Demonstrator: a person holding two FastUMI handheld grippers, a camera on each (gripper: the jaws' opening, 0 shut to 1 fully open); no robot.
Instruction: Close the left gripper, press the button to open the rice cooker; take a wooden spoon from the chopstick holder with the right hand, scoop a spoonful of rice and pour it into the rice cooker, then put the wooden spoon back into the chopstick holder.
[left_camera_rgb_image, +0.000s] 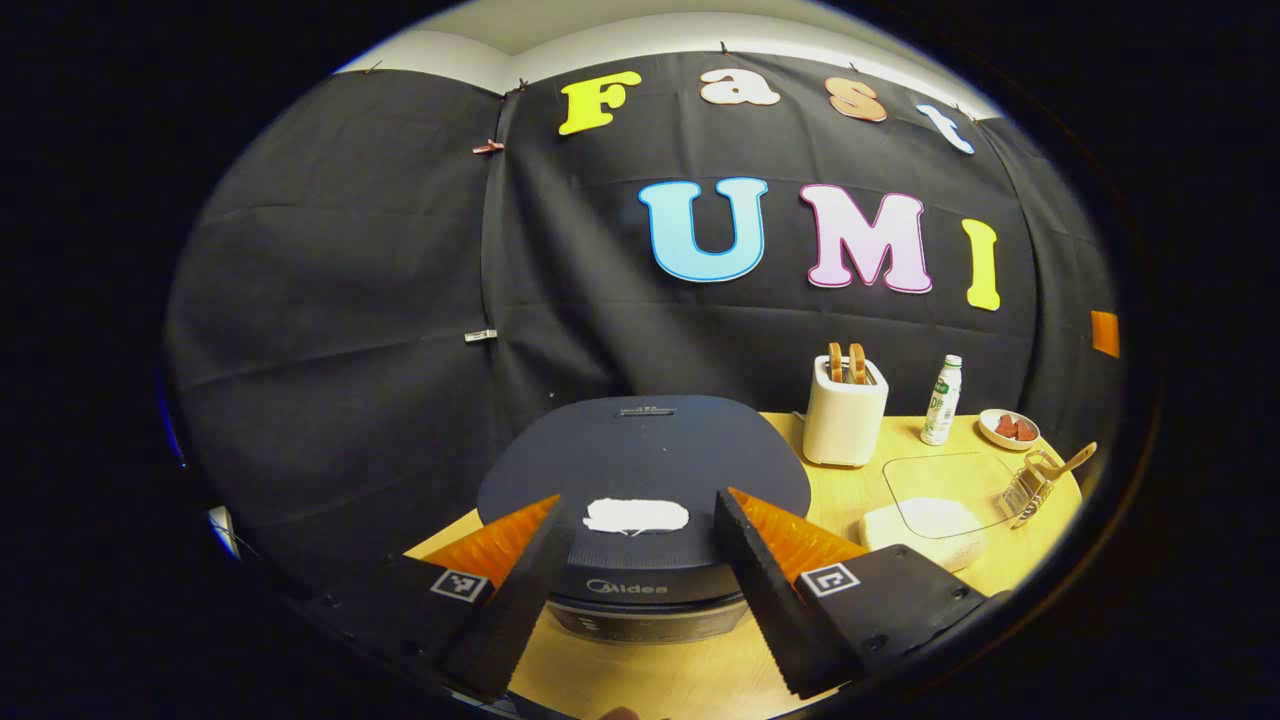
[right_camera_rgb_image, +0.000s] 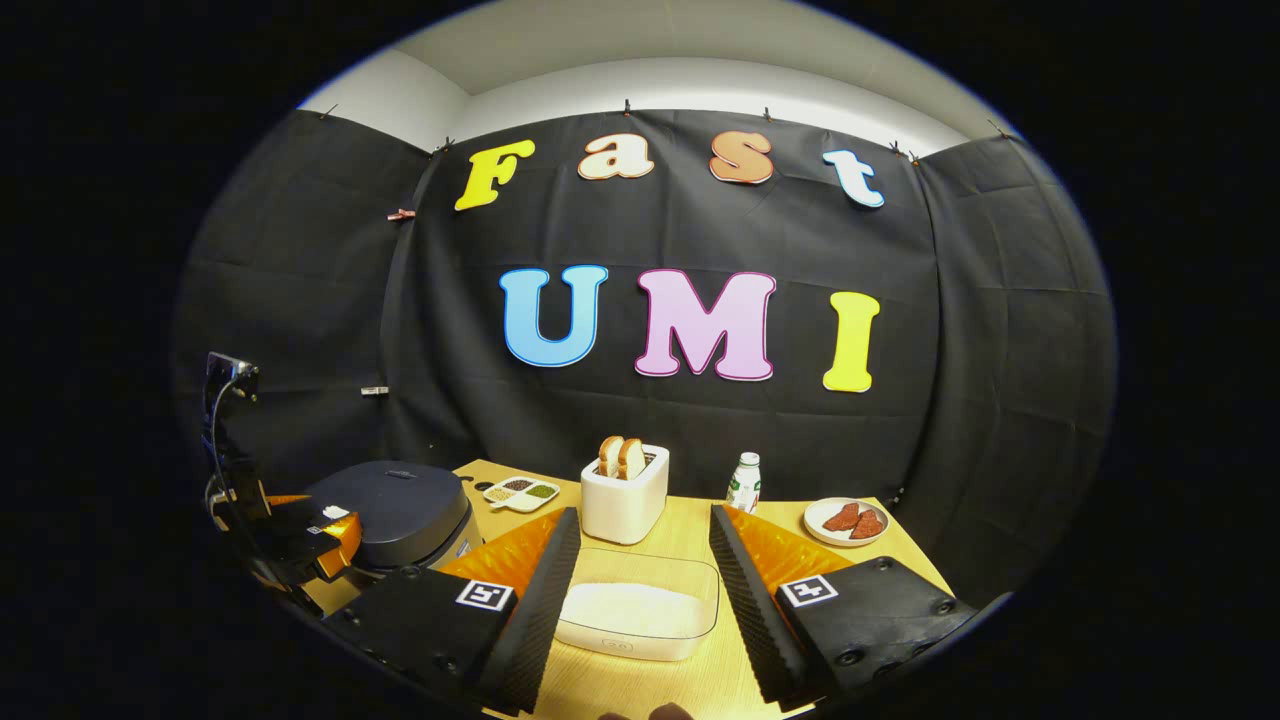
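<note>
The dark rice cooker (left_camera_rgb_image: 645, 450) stands right in front of my left gripper (left_camera_rgb_image: 640, 500), lid down, with a white button patch (left_camera_rgb_image: 636, 516) on its front top. The left gripper is open, its fingers spread to either side of that patch and holding nothing. A wire chopstick holder (left_camera_rgb_image: 1030, 487) with a wooden spoon (left_camera_rgb_image: 1072, 461) sticking out stands at the table's right edge. The clear box of white rice (right_camera_rgb_image: 640, 608) lies just beyond my right gripper (right_camera_rgb_image: 643, 512), which is open and holds nothing. In the right gripper view the cooker (right_camera_rgb_image: 400, 510) sits at left with the left gripper (right_camera_rgb_image: 305, 535) before it.
A white toaster (right_camera_rgb_image: 625, 497) with bread slices stands behind the rice box. A small bottle (right_camera_rgb_image: 743, 483) and a plate of red pieces (right_camera_rgb_image: 845, 520) are to its right. A divided dish of grains (right_camera_rgb_image: 522, 492) lies behind the cooker. The wooden table (left_camera_rgb_image: 720, 660) ends close behind them at the black cloth.
</note>
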